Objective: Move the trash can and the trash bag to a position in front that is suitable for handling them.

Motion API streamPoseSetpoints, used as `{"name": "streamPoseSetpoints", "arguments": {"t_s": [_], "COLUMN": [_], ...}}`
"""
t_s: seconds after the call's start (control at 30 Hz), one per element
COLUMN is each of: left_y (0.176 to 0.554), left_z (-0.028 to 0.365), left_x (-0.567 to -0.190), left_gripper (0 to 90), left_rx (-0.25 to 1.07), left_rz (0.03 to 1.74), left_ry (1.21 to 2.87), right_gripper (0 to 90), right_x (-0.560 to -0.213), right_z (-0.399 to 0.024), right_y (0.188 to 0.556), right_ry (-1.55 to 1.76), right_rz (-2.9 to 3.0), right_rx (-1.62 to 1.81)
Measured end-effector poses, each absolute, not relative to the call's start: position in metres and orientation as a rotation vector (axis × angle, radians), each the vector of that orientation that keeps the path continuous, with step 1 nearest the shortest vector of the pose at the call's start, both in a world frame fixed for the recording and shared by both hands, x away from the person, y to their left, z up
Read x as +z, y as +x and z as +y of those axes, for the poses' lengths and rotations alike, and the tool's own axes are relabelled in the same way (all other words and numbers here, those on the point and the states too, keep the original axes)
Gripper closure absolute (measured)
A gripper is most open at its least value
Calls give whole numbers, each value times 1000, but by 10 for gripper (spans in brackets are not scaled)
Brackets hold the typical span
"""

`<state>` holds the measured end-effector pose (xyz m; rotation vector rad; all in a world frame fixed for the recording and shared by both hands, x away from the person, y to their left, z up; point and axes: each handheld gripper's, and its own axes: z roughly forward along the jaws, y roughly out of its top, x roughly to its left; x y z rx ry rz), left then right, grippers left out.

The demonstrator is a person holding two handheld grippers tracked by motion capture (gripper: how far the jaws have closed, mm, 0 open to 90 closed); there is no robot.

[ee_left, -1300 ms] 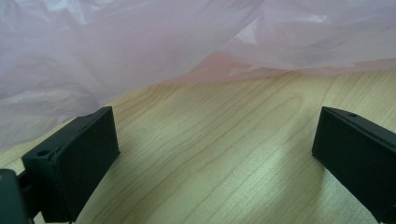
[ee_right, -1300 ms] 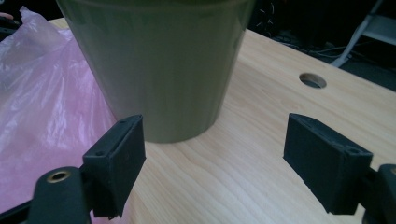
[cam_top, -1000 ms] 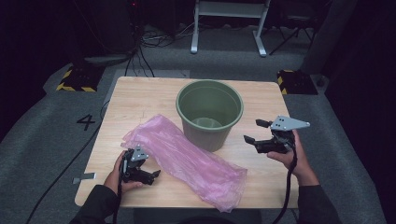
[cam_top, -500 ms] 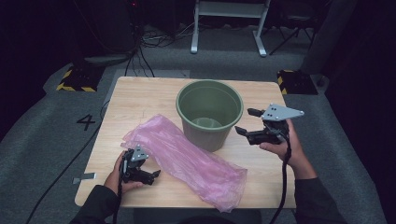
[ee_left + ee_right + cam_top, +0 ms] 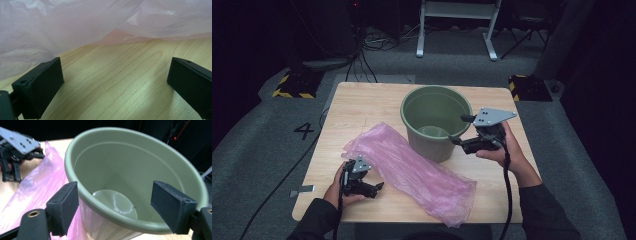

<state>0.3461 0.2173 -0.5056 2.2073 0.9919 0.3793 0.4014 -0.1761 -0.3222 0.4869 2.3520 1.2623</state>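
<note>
From the high view I count one round green plastic bucket (image 5: 436,121), upright at the middle of the pale wooden table (image 5: 362,105), and one crumpled translucent pink plastic bag (image 5: 412,171) lying flat across the table in front of it, its near edge against the bucket's base. My right gripper (image 5: 458,130) hangs at the bucket's right rim, jaws spread, nothing held. My left gripper (image 5: 378,187) sits low on the table at the bag's left edge.

In the left gripper view the two black jaws stand wide apart on bare wood, and the bag's hem lies just ahead of them, untouched. To lift it cleanly I judge I should slide forward and pinch a single layer.

In the right gripper view the jaws straddle the bucket's near rim without pressing it. I'd set one pad inside, one outside, and close squarely so the bucket stays steady.
</note>
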Motion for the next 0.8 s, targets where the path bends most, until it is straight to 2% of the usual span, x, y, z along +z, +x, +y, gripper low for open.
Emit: {"name": "streamPoseSetpoints", "arguments": {"t_s": [0.17, 0.27, 0.3, 0.37, 0.4, 0.47, 0.7, 0.8], "left_y": [346, 346, 346, 346, 346, 346, 346, 346], "left_z": [217, 217, 217, 217, 217, 217, 217, 217], "left_x": [-506, -506, -506, -506, -506, -506, -506, -506], "left_gripper": [3, 3, 3, 3, 3, 3, 3, 3], "left_rx": [379, 379, 380, 379, 380, 379, 379, 380], "left_rz": [992, 991, 992, 992, 991, 992, 991, 991], "left_ry": [2207, 2208, 2207, 2207, 2207, 2207, 2207, 2208], "right_gripper": [237, 320, 320, 403, 489, 541, 588, 641], "right_x": [-327, -330, -330, -331, -333, -336, -339, -339], "right_z": [-163, -154, -154, -150, -147, -144, -143, -142], "right_y": [409, 413, 413, 413, 414, 415, 415, 413], "right_ry": [481, 444, 444, 408, 387, 379, 355, 349], "right_rz": [2431, 2501, 2501, 2539, 2561, 2579, 2588, 2594], "right_rx": [1211, 1217, 1217, 1211, 1217, 1192, 1181, 1175]}}
